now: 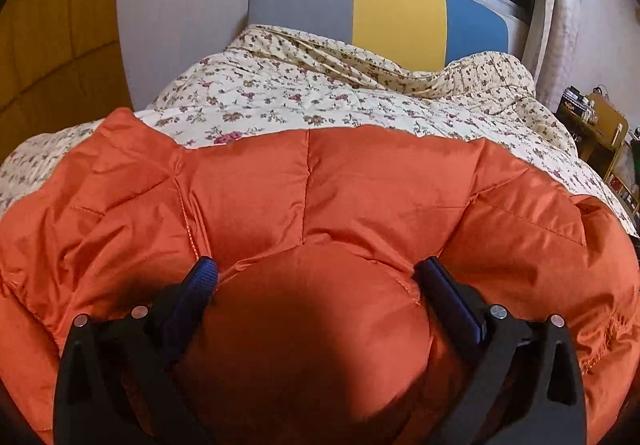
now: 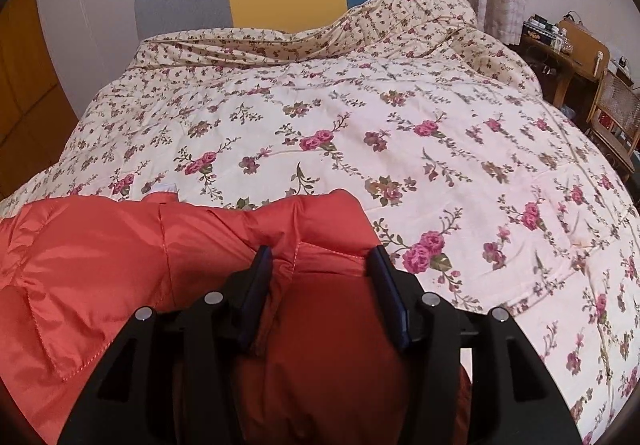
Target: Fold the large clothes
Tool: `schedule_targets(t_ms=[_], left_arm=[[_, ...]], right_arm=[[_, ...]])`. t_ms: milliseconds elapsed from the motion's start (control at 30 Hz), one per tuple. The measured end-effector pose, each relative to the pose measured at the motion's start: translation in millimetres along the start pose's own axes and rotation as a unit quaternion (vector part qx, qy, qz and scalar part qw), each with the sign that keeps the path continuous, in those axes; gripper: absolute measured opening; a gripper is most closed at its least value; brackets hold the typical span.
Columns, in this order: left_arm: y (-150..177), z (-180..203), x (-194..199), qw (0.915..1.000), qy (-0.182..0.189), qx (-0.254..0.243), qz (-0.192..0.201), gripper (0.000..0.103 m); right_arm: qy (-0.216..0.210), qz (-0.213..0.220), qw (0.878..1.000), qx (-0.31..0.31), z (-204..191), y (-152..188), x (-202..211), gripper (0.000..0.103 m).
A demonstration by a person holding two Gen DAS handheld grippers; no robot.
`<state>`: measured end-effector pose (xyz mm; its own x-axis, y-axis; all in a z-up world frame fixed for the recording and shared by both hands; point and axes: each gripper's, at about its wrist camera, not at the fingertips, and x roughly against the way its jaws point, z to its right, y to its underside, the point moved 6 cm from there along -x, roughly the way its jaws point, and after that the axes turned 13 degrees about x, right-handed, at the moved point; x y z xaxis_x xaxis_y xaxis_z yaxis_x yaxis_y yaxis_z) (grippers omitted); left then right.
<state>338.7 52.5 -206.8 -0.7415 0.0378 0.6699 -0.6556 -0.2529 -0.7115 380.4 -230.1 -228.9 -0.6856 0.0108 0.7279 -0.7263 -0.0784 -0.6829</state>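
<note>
An orange quilted puffer jacket [image 1: 320, 185] lies spread on a bed covered by a floral quilt [image 1: 304, 97]. In the left wrist view my left gripper [image 1: 316, 269] has its blue-padded fingers wide apart, with a puffy bulge of the jacket swelling up between them. In the right wrist view the jacket [image 2: 120, 257] fills the lower left, and my right gripper [image 2: 320, 257] straddles a thick fold at the jacket's right edge, its fingers closer together and pressing the fabric on both sides. The floral quilt [image 2: 400, 125] stretches ahead and to the right.
A headboard [image 1: 380, 13] in grey, yellow and blue panels stands at the far end of the bed. A wooden desk and chair [image 2: 592, 77] with clutter stand at the right. A yellow wardrobe [image 1: 48, 45] is on the left; a window with curtain is behind the headboard.
</note>
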Motion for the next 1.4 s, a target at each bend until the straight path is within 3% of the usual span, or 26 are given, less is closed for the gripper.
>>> schedule_targets(t_ms=[167,267,333,433,567,700,867,1000,1100,1200,1267,1400], left_arm=[[1.1,1.4,0.0,1.0,-0.005,-0.003,-0.003,0.1],[1.0,0.3,1.5,1.0,-0.006,-0.004,-0.002,0.1],[1.2,0.1,2.8,1.0,-0.009,-0.005,0.0,0.1],[1.2,0.0,4.8,0.9999,-0.01,-0.005,0.002,0.1],[0.4,-1.2,5.4,1.0,-0.001,0.002,0.001,0.1],[0.8,0.8,3.4,0.9999,-0.013,-0.006,-0.002,0.1],[3.4,-6.5,28.9,0.9996,-0.004,-0.009,-0.024,0.1],[11.0,-31.4,71.0,0.9998,0.013,0.017,0.0,0.1],[21.9,-63.7,99.9,0.9977,-0.001,0.065,0.021,0.1],[32.2,-94.0,120.8,0.9936,0.0,0.11,0.028,0.1],[40.3,-114.5,142.5,0.9897,0.01,0.133,0.052,0.1],[57.5,-142.1,176.8,0.9834,-0.005,0.158,0.089,0.1]], right_arm=[[-0.027,0.06,0.998,-0.008,-10.2,0.6,59.1,0.056],[-0.1,0.114,0.988,0.024,-52.9,9.1,111.6,0.055],[-0.113,0.112,0.986,0.056,-80.3,15.5,113.3,0.054],[-0.087,0.086,0.989,0.076,-100.8,25.2,92.1,0.052],[-0.1,0.068,0.992,0.044,-96.1,34.2,64.0,0.052],[-0.092,0.058,0.993,0.052,-97.3,36.2,61.4,0.053],[-0.098,0.054,0.993,0.042,-90.0,41.2,83.2,0.059],[-0.119,0.075,0.99,0.018,-90.7,55.8,123.4,0.06],[-0.132,0.085,0.987,0.016,-100.4,64.3,148.2,0.06],[-0.147,0.099,0.984,0.027,-117.5,72.7,170.4,0.049],[-0.162,0.102,0.981,0.041,-131.8,79.6,180.9,0.032],[-0.181,0.105,0.975,0.073,-159.4,102.8,193.2,0.021]])
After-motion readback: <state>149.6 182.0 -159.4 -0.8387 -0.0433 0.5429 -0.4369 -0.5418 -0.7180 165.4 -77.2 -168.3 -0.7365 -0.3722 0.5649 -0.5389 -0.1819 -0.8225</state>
